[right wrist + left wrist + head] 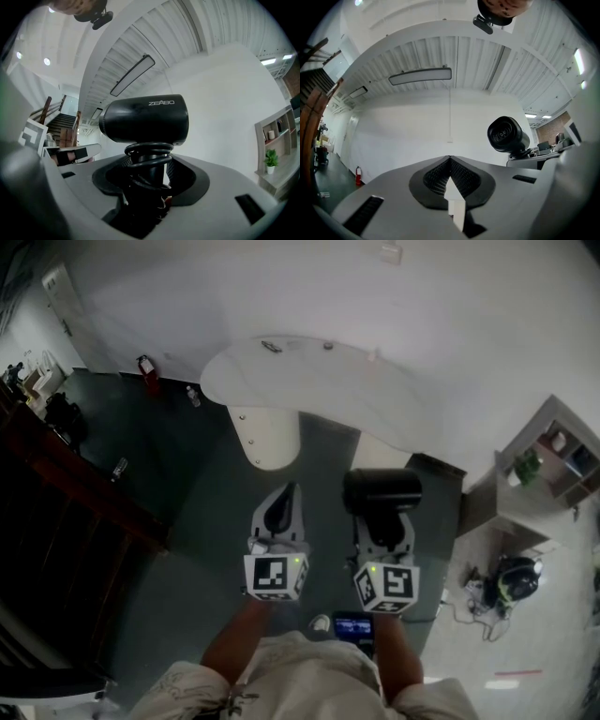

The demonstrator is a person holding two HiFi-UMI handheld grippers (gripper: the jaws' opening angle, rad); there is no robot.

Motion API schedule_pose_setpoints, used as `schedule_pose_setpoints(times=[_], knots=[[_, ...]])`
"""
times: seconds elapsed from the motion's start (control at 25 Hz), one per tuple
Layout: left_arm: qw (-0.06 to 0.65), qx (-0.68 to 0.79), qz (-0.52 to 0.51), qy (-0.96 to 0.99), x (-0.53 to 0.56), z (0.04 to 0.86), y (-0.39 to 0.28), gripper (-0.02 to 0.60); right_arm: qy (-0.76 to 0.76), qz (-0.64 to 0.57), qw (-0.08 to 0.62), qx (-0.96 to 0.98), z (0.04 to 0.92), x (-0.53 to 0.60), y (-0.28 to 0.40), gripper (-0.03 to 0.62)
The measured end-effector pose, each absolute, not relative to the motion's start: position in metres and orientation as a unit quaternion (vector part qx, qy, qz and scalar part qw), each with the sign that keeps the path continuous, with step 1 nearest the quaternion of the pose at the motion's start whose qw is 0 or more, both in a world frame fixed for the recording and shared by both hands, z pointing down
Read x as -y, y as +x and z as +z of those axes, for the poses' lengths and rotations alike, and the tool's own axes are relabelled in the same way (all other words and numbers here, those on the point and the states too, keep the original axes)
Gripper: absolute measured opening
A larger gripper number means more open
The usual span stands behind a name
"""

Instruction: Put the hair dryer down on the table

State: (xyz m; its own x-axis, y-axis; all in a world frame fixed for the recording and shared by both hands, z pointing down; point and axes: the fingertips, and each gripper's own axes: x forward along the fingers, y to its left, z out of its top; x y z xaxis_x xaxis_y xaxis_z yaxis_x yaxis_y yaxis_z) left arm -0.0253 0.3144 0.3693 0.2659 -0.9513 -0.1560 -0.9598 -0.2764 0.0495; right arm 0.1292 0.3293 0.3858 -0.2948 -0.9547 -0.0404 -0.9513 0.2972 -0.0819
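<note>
Right gripper (147, 169): 2 jaws with ribbed black pads, clamped on the handle of the hair dryer (145, 117). Dryer is matte black plastic with a short fat barrel lying crosswise above the jaws and pale lettering on its side. Black cord (147, 155) wound in tight loops round the handle just under the barrel. Gripper body is smooth grey plastic, and the handle sits in its dark recessed throat.

Left gripper (450, 164): same grey shell and ribbed pads, tips closed together with nothing between them. From its view the dryer's round nozzle end shows off to the right, apart from it.

Pose: 2 bare forearms, left (234, 643) and right (398, 652), reach forward side by side. Each gripper carries a white cube with black square markers, left (275, 577) and right (386, 585). The grippers are level and near each other but not touching, both pointing toward the table.

Dryer is in the air at the right gripper's tip, over dark floor, short of the table (309, 381) and not touching it. The table has a smooth white curved top on a cream cylindrical pedestal (267, 437). Further out are a red fire extinguisher (148, 374) on the floor at left and a shelf unit (553, 460) with a small green plant (527, 467) at right.
</note>
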Motion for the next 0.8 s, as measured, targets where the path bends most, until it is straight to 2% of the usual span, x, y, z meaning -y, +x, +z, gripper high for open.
schedule_pose_setpoints(times=[0.44, 0.8], knots=[[0.026, -0.583, 0.085, -0.807, -0.213, 0.377, -0.034, -0.005, -0.605, -0.018, 0.036, -0.795, 0.39, -0.231, 0.117, 0.235], [0.026, -0.576, 0.095, -0.811, -0.132, 0.372, -0.074, -0.005, -0.614, -0.018, 0.033, -0.788, 0.385, -0.15, 0.078, 0.235]])
